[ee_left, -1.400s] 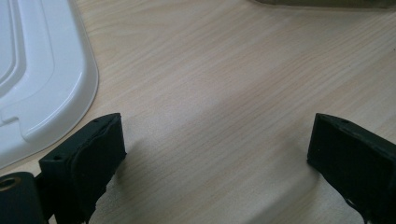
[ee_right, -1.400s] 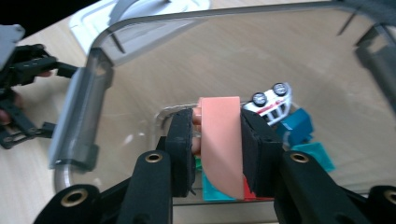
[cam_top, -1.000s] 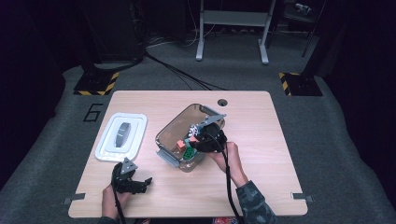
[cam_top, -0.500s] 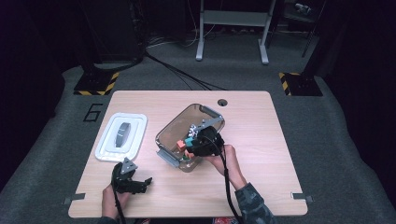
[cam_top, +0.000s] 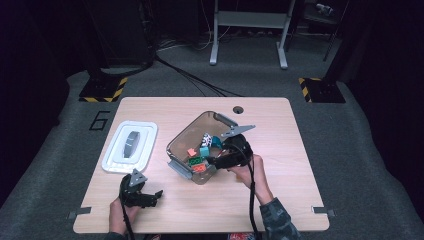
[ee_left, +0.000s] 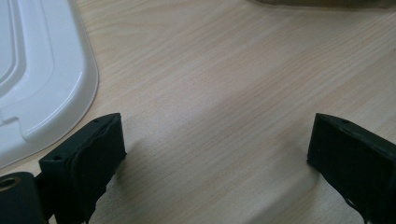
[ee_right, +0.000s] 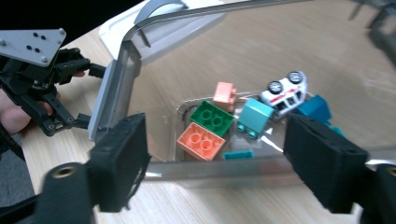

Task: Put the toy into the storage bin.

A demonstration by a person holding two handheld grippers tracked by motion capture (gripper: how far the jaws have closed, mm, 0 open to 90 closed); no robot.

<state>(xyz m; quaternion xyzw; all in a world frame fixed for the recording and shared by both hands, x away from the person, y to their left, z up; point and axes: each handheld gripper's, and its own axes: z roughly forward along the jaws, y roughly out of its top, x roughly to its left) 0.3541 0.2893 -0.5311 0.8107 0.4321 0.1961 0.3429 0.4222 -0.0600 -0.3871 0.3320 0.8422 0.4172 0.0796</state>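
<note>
I am holding the right gripper [cam_top: 212, 161] at the near right edge of the clear smoky plastic bin [cam_top: 186, 135], which is sitting at the middle of the light wooden surface [cam_top: 280, 130]. Its fingers [ee_right: 122, 158] have just been opening and are now standing wide apart with nothing between them, poised over the bin's near wall. Inside the bin I am seeing an orange toy brick [ee_right: 201, 140] touching a green toy brick [ee_right: 211, 116] at its 1 o'clock, a salmon toy brick [ee_right: 223, 94] just beyond, a teal cube block [ee_right: 255, 116] beside a small white toy car [ee_right: 285, 94] lying tilted, and a blue block [ee_right: 315, 108] at the car's 4 o'clock. I am resting the left gripper [cam_top: 156, 194] on the surface at the bin's 7 o'clock, well apart from it; its fingers [ee_left: 93, 154] are spread wide over bare wood, gripping nothing. The white plastic lid [cam_top: 131, 147] is lying flat at the bin's 9 o'clock, just beside the left gripper's fingers at their 10 o'clock.
</note>
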